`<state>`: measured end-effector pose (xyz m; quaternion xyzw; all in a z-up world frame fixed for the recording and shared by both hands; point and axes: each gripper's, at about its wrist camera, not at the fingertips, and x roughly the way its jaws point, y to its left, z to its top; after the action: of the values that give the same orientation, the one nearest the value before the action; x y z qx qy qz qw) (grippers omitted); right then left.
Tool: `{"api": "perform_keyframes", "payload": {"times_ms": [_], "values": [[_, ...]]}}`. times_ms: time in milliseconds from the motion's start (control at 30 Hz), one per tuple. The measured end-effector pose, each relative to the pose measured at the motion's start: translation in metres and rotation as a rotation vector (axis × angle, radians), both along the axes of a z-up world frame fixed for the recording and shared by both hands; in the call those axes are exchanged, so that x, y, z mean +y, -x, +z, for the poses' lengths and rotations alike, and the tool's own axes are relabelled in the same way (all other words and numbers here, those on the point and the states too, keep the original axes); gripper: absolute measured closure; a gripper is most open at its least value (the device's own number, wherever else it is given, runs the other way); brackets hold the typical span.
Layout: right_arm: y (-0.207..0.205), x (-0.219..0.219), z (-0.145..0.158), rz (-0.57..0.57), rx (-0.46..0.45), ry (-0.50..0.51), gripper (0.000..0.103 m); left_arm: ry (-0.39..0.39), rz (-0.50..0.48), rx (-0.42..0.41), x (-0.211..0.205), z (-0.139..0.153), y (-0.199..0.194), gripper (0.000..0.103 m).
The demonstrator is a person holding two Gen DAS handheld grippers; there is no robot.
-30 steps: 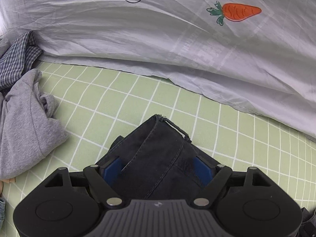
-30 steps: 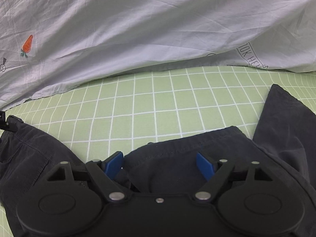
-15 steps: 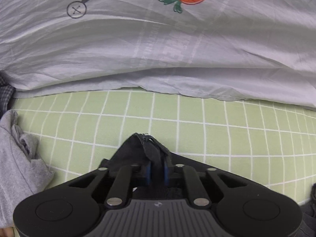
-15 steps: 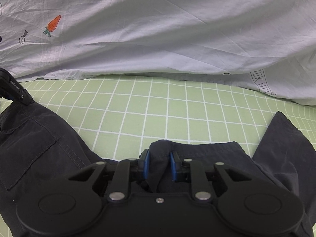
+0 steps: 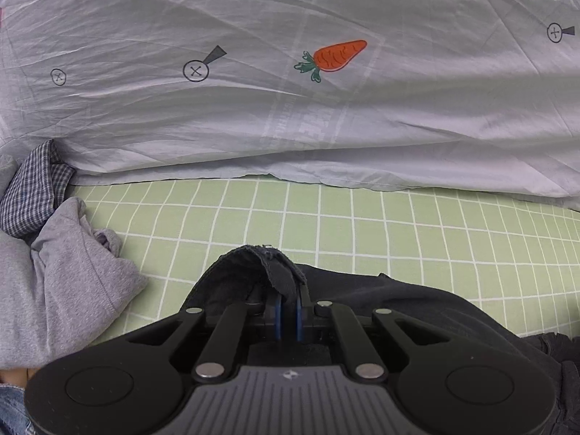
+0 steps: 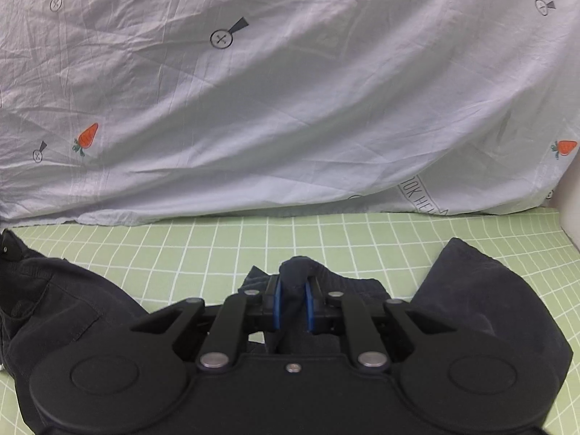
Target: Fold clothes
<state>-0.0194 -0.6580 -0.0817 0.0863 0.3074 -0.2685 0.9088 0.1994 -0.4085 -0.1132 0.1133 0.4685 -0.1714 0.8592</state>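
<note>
Green grid-check sheet under you: both your left gripper (image 5: 287, 306) and right gripper (image 6: 292, 302) are pinched tight on the dark charcoal cotton trousers (image 6: 482, 311), which sprawl left-to-right along the near edge.

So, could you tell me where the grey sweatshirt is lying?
In the left wrist view, the grey sweatshirt lies crumpled at the left edge, beside the checked shirt.
</note>
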Motion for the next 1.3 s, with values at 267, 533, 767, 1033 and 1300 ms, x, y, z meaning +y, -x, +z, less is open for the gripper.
{"api": "perform_keyframes", "payload": {"times_ms": [267, 533, 767, 1033, 1300], "values": [[0.083, 0.005, 0.036, -0.11, -0.12, 0.06, 0.09, 0.059, 0.065, -0.052, 0.048, 0.027, 0.076, 0.095], [0.194, 0.005, 0.043, -0.224, -0.141, 0.091, 0.09, 0.17, 0.203, -0.033, 0.128, 0.031, 0.153, 0.095], [0.259, -0.003, 0.008, -0.335, -0.057, -0.014, 0.09, 0.187, 0.312, 0.115, 0.197, -0.014, 0.227, 0.095], [0.303, -0.006, -0.032, -0.417, 0.032, -0.175, 0.09, 0.127, 0.284, 0.19, 0.214, -0.038, 0.265, 0.094], [0.312, -0.011, -0.047, -0.441, 0.093, -0.212, 0.09, 0.125, 0.285, 0.18, 0.212, -0.012, 0.268, 0.089]]}}
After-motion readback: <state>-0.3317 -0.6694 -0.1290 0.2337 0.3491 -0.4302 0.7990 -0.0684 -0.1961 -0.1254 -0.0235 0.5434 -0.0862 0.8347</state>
